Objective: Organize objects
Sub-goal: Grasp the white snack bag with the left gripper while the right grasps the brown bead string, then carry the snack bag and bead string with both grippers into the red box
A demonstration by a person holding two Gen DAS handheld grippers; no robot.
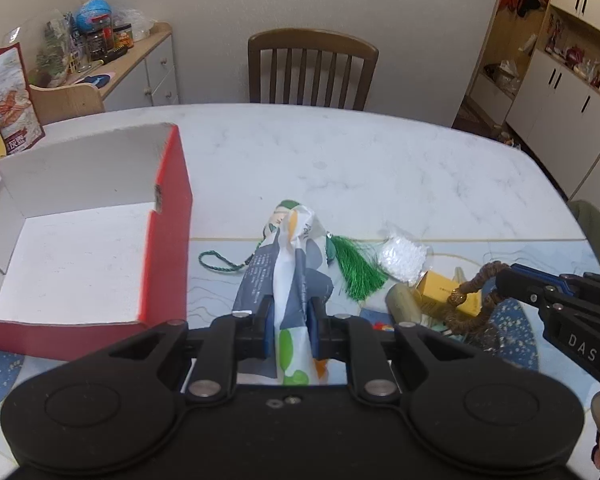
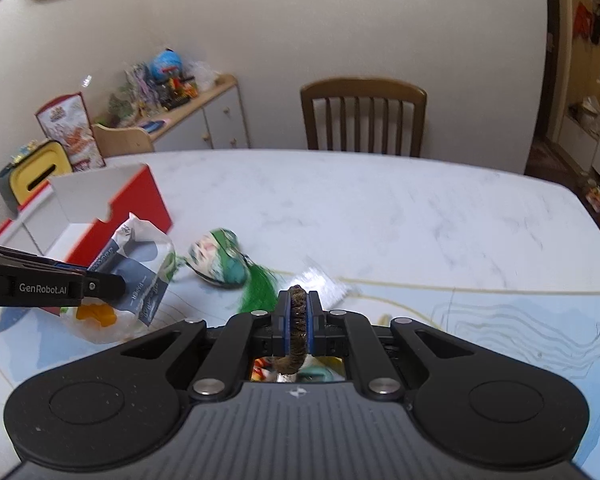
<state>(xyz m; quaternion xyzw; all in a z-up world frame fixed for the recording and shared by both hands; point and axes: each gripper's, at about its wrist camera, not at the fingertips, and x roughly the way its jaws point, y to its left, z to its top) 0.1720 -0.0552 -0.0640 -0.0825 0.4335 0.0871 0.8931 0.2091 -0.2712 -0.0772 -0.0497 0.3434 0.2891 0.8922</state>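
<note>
Left tool [image 1: 291, 322] clamped on tissue pack [image 1: 288, 264] right of red box [image 1: 168, 216], right tool [image 2: 299, 312] closed on brown ring [image 2: 296, 320], white bench [image 1: 340, 152].

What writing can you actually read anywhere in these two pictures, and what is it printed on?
"DAS": side of the right tongs.
"GenRobot.AI": side of the left tongs.
"PAPER": tissue pack held in the left tongs; its other print is too blurred.
Red carton behind the box: print too small to read.
</note>
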